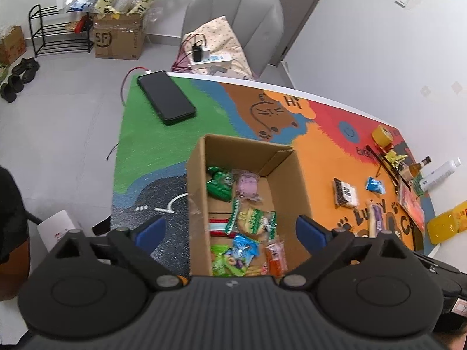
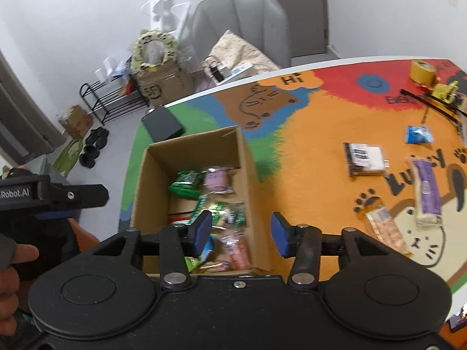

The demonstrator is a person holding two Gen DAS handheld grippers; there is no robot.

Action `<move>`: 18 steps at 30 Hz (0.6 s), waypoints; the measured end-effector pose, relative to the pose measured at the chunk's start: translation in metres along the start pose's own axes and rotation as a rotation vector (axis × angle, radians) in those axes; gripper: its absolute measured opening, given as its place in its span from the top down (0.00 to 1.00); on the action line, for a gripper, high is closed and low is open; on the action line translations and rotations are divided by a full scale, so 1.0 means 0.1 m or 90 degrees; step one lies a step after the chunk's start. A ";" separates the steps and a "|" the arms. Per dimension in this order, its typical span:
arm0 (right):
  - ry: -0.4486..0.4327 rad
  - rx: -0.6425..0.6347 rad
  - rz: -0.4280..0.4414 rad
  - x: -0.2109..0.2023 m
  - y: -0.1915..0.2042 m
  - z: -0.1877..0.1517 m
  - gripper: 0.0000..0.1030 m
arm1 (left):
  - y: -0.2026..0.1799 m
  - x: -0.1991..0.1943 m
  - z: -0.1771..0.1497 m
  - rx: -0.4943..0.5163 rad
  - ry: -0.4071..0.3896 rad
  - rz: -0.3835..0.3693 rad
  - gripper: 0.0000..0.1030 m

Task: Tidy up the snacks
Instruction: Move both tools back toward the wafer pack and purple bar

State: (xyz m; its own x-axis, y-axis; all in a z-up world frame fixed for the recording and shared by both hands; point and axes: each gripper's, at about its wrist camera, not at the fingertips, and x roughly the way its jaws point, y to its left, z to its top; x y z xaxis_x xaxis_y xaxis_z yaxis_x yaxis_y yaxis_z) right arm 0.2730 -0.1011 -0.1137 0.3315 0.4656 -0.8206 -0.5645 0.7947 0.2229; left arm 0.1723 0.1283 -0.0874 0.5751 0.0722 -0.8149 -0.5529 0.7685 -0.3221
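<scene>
An open cardboard box (image 1: 286, 180) (image 2: 248, 157) stands on the colourful mat and holds several snack packets, among them a green one (image 1: 219, 182) (image 2: 185, 185) and a pink one (image 1: 248, 183) (image 2: 217, 180). My left gripper (image 1: 230, 230) hovers above the box, open wide, with nothing between its blue pads. My right gripper (image 2: 240, 233) hangs over the box's right wall, open and holding nothing. To the right of the box, loose on the mat, lie a dark-edged white packet (image 1: 346, 194) (image 2: 366, 159), a small blue packet (image 1: 375, 185) (image 2: 418, 135), a purple bar (image 2: 427, 194) and a wafer pack (image 2: 385, 227).
A black phone (image 1: 166, 97) lies on the green part of the mat behind the box. A yellow tape roll (image 1: 382, 135) (image 2: 421, 71), bottles (image 1: 440, 173) and a yellow container (image 1: 449, 224) crowd the table's right end. A grey chair (image 1: 233, 20) stands beyond the table. The left gripper (image 2: 52, 195) shows at left.
</scene>
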 end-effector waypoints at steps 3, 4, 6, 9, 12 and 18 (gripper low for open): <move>-0.003 0.014 -0.013 -0.06 -0.15 0.00 0.48 | -0.11 0.04 0.05 0.008 0.004 -0.026 0.07; -0.003 0.017 -0.017 -0.07 -0.20 0.00 0.48 | -0.16 0.05 0.06 0.014 0.004 -0.029 0.07; -0.004 0.024 -0.024 -0.09 -0.30 0.01 0.46 | -0.27 0.10 0.09 0.027 0.006 -0.035 0.07; -0.009 0.044 -0.029 -0.14 -0.50 0.03 0.40 | -0.45 0.17 0.12 0.046 0.005 -0.043 0.07; -0.015 0.061 -0.034 -0.17 -0.68 0.05 0.31 | -0.64 0.24 0.15 0.066 0.004 -0.052 0.07; -0.027 0.078 -0.054 -0.22 -1.06 0.10 0.16 | -1.14 0.44 0.21 0.128 0.014 -0.065 0.03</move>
State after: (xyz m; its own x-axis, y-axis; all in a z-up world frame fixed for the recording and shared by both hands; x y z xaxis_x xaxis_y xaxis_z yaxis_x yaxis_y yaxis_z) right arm 0.3332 -0.1916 -0.1137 0.4065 0.4089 -0.8171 -0.4383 0.8719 0.2183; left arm 0.2729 0.0576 -0.0760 0.6075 -0.0247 -0.7940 -0.3595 0.8827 -0.3026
